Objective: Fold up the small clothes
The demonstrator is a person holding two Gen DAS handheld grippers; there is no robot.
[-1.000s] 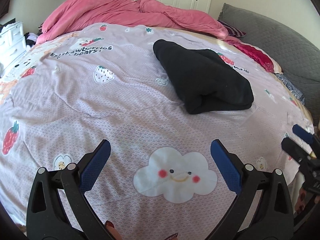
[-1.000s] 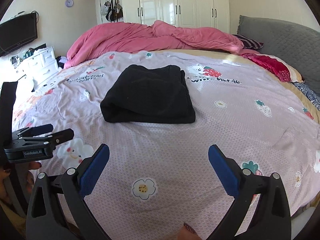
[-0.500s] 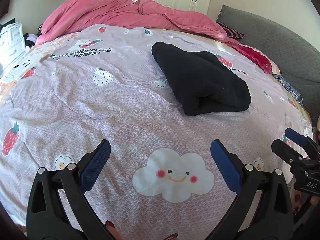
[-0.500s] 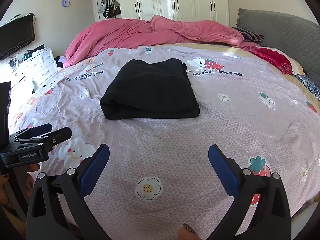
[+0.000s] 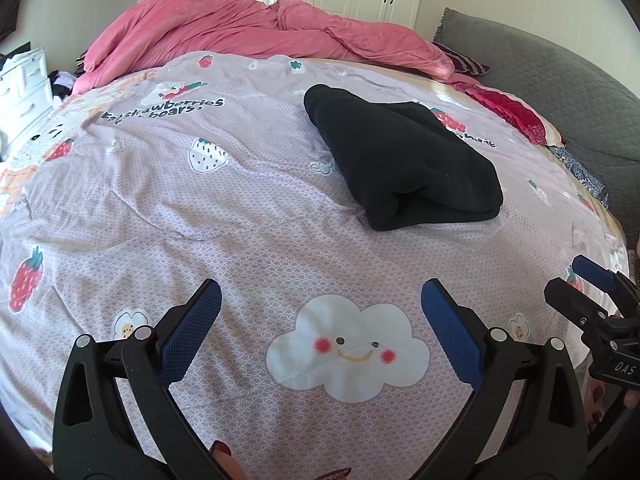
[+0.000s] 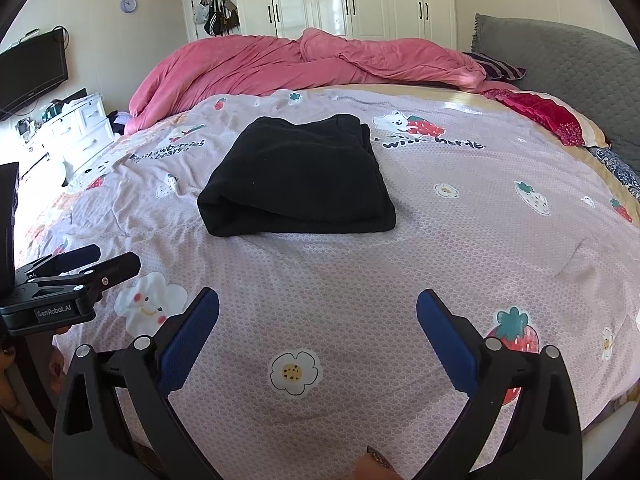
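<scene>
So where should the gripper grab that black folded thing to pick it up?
Probably the near rolled edge of the black folded garment, coming in low from the front. That edge is thick and rounded, with the layers stacked together, so one pinch should catch them all. The right gripper is open and faces it squarely.

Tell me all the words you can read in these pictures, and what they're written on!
"GenRobot.AI": on the left gripper, seen from the right wrist.
"DAS": on the right gripper, seen from the left wrist; it may be cut off.
"strawberries ... bears": printed on the bed sheet; the first letters are creased.
"with honey", probably: sheet print beside the bear, slightly blurred.
Clock: too small to read.
</scene>
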